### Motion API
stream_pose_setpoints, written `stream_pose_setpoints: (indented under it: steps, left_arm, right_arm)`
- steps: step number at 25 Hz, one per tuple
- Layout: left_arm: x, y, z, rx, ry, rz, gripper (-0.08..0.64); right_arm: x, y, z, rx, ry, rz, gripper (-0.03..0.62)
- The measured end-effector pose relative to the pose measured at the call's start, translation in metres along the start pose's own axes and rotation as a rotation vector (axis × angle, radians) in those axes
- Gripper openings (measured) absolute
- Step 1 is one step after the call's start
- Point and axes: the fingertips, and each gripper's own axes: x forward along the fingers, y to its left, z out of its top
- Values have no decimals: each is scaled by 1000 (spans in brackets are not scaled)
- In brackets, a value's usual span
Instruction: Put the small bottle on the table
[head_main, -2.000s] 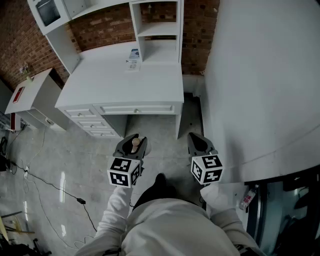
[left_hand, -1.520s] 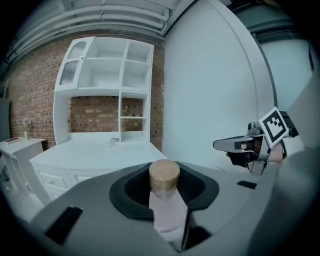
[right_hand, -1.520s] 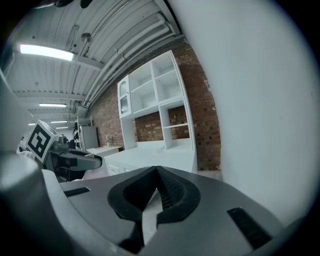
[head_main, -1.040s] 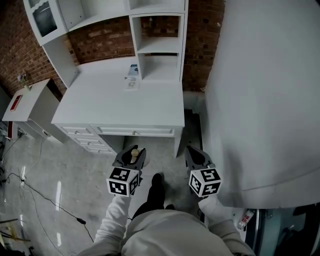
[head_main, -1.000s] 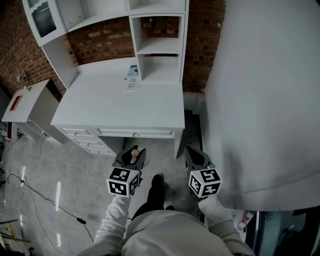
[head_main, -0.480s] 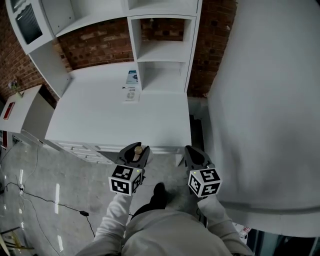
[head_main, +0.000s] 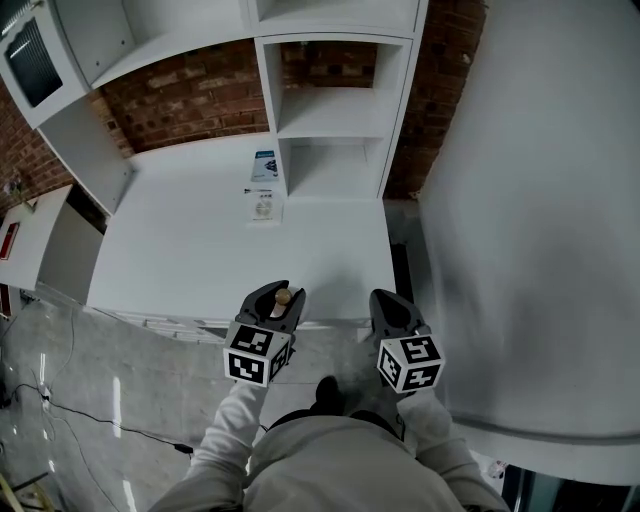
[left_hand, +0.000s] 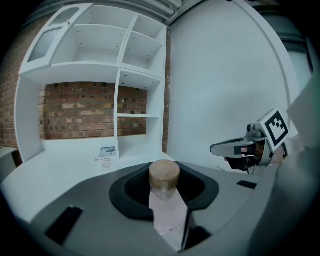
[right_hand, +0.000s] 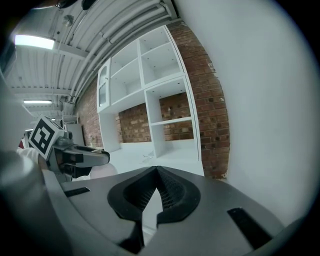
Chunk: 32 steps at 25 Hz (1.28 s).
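Now holds the small bottle (left_hand: 167, 215) in the left gripper (head_main: 272, 293), with the jaws pressed on its clear body from both sides and the cork stopper (left_hand: 164, 175) standing up above the pads. Carries it upright in the air at the near edge of the white table (head_main: 200, 250), not yet resting on any surface. Shows the right gripper (head_main: 390, 303) just beside, a little apart, with jaws closed together and nothing between them. Looks small and light, so needs no strong squeeze. Seems to be glass, but could as well be clear plastic; cannot be decided from these views. Should therefore be treated as stiff, smooth, rather slippery, and breakable if dropped. Best to take hold at the middle of the body, below the stopper, as done at present, and never by the cork alone, since that may pull out. Calls for lowering straight down onto a bare part of the tabletop, away from the two leaflets (head_main: 264, 185) lying near the shelf unit (head_main: 330, 110), with the base flat before the jaws come apart. Has a narrow base, so may tip over easily if released at a tilt.
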Motion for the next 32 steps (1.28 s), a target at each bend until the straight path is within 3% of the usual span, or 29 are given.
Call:
stream_pose_setpoints:
  steps: [16, 32]
  left_arm:
    - [51, 39, 23, 27, -13, -42, 135]
    - [155, 77, 27, -18, 58, -40, 135]
  right_arm:
    - [53, 0, 14, -8, 28, -7, 28]
    - [118, -56, 33, 4, 48, 3, 28]
